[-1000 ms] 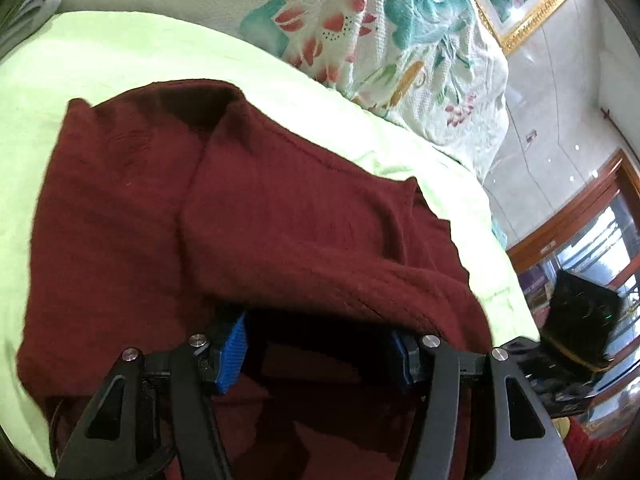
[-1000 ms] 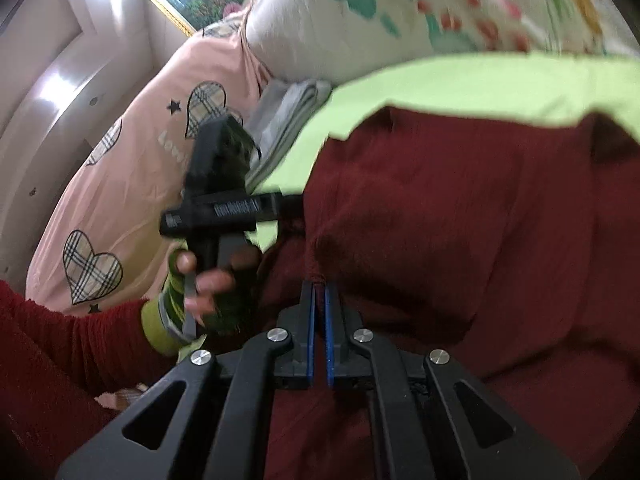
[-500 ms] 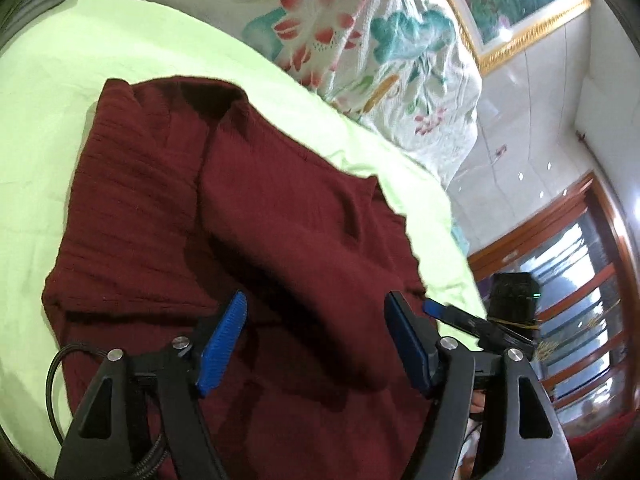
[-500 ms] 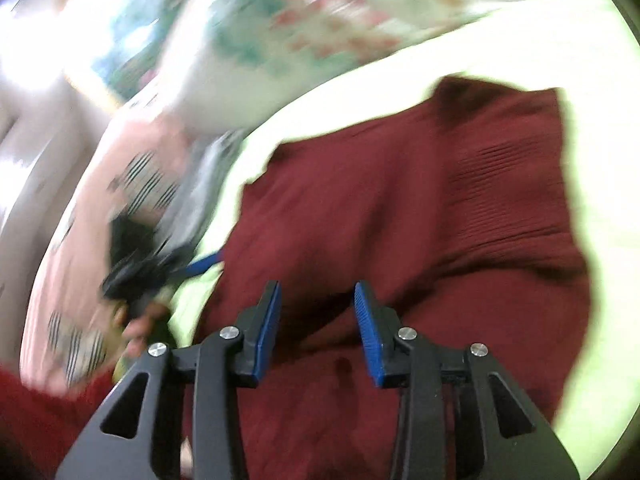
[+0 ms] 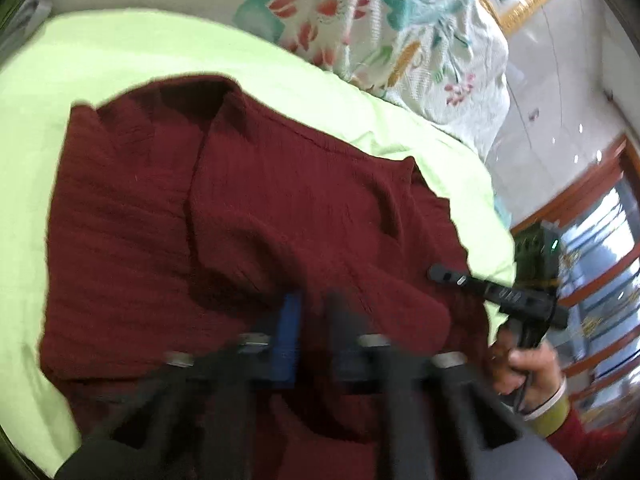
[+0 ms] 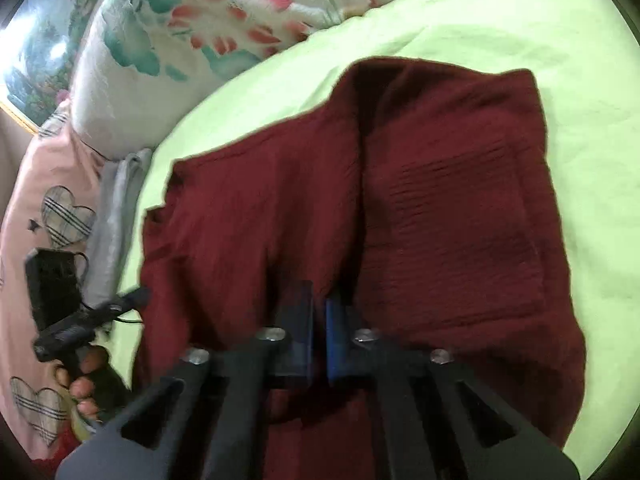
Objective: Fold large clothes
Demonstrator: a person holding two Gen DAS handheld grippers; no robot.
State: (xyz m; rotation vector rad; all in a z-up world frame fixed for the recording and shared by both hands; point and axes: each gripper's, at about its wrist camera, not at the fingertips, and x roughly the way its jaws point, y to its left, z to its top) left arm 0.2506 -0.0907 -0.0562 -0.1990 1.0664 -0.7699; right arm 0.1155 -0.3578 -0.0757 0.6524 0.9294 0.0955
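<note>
A dark red sweater (image 5: 256, 216) lies partly folded on a light green sheet (image 5: 120, 64), a floral quilt (image 5: 384, 20) at the far side. The left gripper (image 5: 314, 312) is pinched nearly closed over a raised fold at the sweater's near edge; blur hides whether cloth is caught. To its right, the right gripper (image 6: 318, 312) is likewise narrowed over a near crease, its hold equally unclear.

Held left gripper (image 5: 314, 320) pointing downward, fingers close together, blurred, grip unclear. Held right gripper (image 6: 318, 320) likewise, pads almost touching. Wrapped left hand (image 6: 84, 380) and right hand (image 5: 520, 364) around handles.
</note>
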